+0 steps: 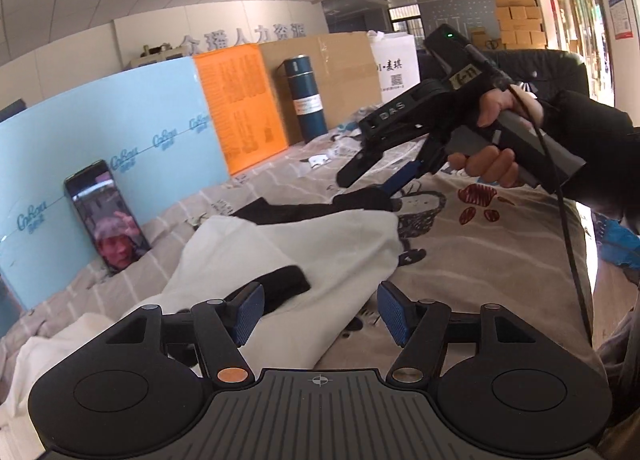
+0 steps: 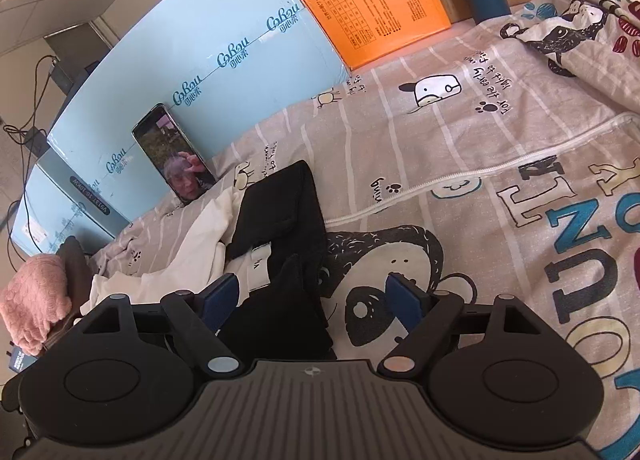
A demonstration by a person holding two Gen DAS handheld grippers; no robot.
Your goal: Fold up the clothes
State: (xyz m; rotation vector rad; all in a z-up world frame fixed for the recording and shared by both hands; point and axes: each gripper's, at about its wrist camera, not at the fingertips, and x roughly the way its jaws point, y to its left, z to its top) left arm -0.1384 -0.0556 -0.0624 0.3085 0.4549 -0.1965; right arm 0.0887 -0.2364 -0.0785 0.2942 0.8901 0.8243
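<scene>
A white garment (image 1: 304,248) with black trim lies crumpled on the patterned bedsheet (image 1: 480,268). My left gripper (image 1: 320,314) is open just above its near edge, by a black cuff (image 1: 286,280). In the right wrist view the garment's black part (image 2: 288,212) and white part (image 2: 192,256) lie ahead. My right gripper (image 2: 316,300) is open over the black fabric, holding nothing. The right gripper also shows in the left wrist view (image 1: 372,180), held by a hand, its tips at the garment's far black edge (image 1: 360,200).
A phone (image 1: 106,216) leans on a light blue box (image 1: 120,148). An orange box (image 1: 244,108), a cardboard box (image 1: 336,72) and a dark blue bottle (image 1: 306,100) stand at the back. A pink fluffy item (image 2: 32,304) lies at the left.
</scene>
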